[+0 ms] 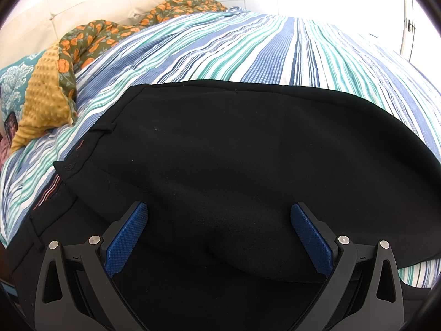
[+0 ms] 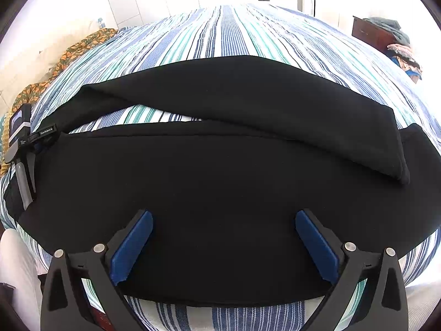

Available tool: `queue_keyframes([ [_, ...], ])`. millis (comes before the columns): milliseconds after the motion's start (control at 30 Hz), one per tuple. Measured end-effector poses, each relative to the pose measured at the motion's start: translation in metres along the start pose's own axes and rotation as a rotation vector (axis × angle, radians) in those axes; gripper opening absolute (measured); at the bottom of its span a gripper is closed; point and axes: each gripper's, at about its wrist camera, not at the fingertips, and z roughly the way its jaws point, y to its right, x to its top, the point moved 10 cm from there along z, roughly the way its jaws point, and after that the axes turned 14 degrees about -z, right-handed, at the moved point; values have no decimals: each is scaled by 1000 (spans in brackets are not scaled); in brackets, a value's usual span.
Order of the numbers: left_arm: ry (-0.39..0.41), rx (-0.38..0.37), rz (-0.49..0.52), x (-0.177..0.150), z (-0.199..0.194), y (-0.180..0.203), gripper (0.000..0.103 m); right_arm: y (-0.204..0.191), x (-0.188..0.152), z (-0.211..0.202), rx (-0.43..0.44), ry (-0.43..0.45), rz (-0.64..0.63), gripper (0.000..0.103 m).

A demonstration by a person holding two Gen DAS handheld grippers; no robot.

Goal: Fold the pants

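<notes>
Striped in blue, teal and white, the ribbed bed cover [image 2: 234, 27] carries everything. From the left tool [image 1: 219, 220], jaws spread wide and empty, textured blue pads [image 1: 129, 237] hover over the waistband end of the black pants [image 1: 234, 151]. The right tool [image 2: 223, 229] is likewise released, above the near leg. Pants lie lengthwise across the cover's near edge, matte, soft woven cloth with belt loops; the far leg angles away, a wedge of cover showing between the legs. My judgement: pinching only the top layer would drag the legs further askew, and the soft, puffy cover could bunch up with the cloth. Beyond the pants' waistband end lie a floral blanket [image 1: 110, 35] and mustard dotted fabric [image 1: 45, 91]
</notes>
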Motion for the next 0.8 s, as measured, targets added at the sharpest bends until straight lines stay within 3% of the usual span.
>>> queue_keyframes([
  [67, 0, 0, 0, 0, 0, 0, 103, 7, 8, -15, 10, 52, 47, 99],
  [167, 0, 0, 0, 0, 0, 0, 103, 32, 21, -46, 57, 213, 192, 99],
  [300, 0, 0, 0, 0, 0, 0, 103, 46, 20, -26, 257, 199, 376, 96],
  [367, 0, 0, 0, 0, 0, 0, 103, 65, 22, -16, 239, 196, 446, 92],
  [467, 0, 0, 0, 0, 0, 0, 103, 113, 19, -11, 144, 219, 640, 90],
  [567, 0, 0, 0, 0, 0, 0, 103, 144, 13, -2, 124, 209, 801, 84],
  [667, 0, 1, 1, 0, 0, 0, 103, 158, 9, 10, 49, 129, 799, 43],
  [700, -1, 1, 1, 0, 0, -1, 103, 163, 7, 12, 13, 110, 782, 14],
  [800, 0, 0, 0, 0, 0, 0, 103, 168, 8, 6, 29, 131, 780, 7],
])
